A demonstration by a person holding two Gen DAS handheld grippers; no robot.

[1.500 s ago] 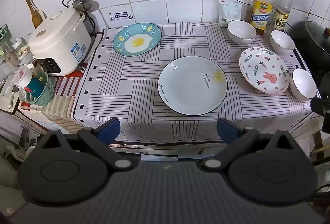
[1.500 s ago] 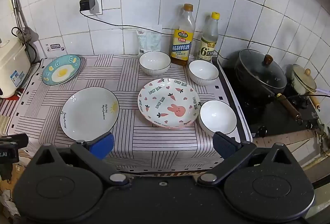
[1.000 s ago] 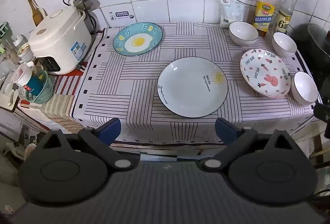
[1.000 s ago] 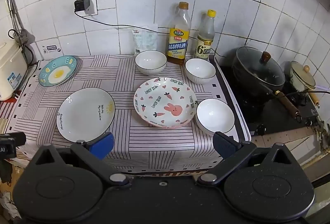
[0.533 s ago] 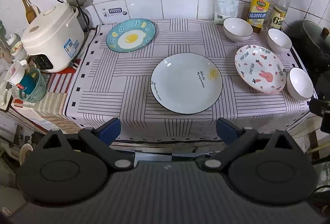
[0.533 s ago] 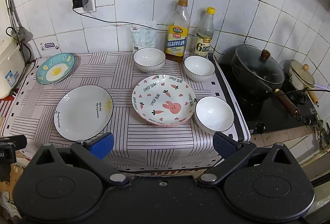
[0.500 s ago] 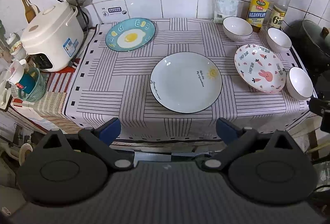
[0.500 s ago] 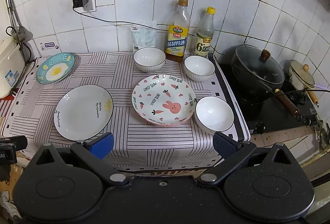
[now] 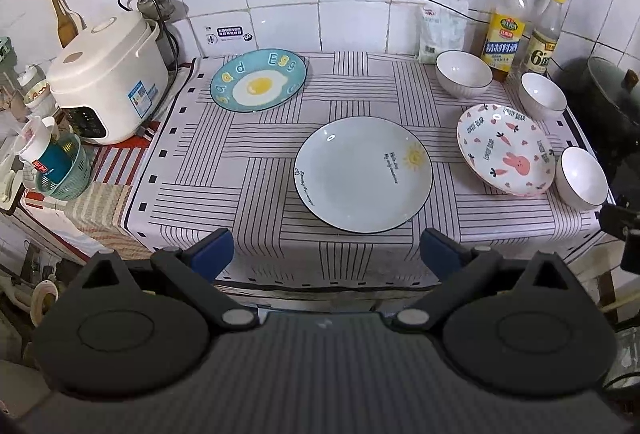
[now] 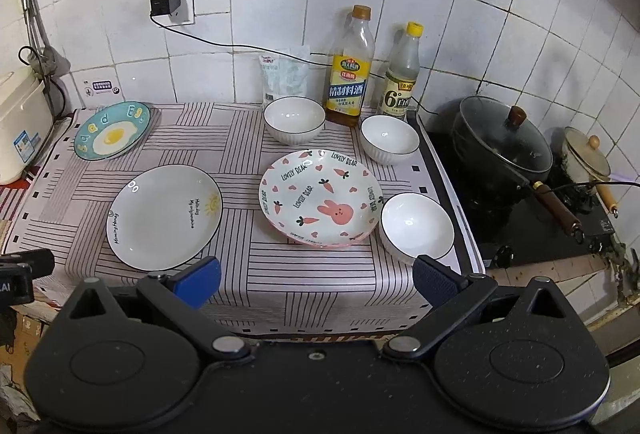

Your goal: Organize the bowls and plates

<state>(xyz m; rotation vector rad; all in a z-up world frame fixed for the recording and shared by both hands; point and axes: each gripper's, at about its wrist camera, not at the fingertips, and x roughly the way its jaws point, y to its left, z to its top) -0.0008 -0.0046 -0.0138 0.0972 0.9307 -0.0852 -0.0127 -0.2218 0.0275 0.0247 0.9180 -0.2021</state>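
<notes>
Your left gripper (image 9: 326, 252): jaws spread wide, empty, moved closer to the striped cloth (image 9: 256, 170).
Your right gripper (image 10: 316, 276): likewise.
Near: glossy round white plate (image 9: 363, 179), rabbit plate (image 10: 321, 197).
Far: egg plate (image 9: 258, 80), ribbed white bowls (image 10: 294, 119).

Glossy glazed ceramic: white plate (image 9: 363, 180), rabbit plate (image 10: 320, 197), bowls. Matt striped cloth covers the table (image 9: 240, 170). At 10 o'clock, rice cooker (image 9: 108, 82) of smooth plastic; wooden spatula (image 9: 58, 6).
</notes>
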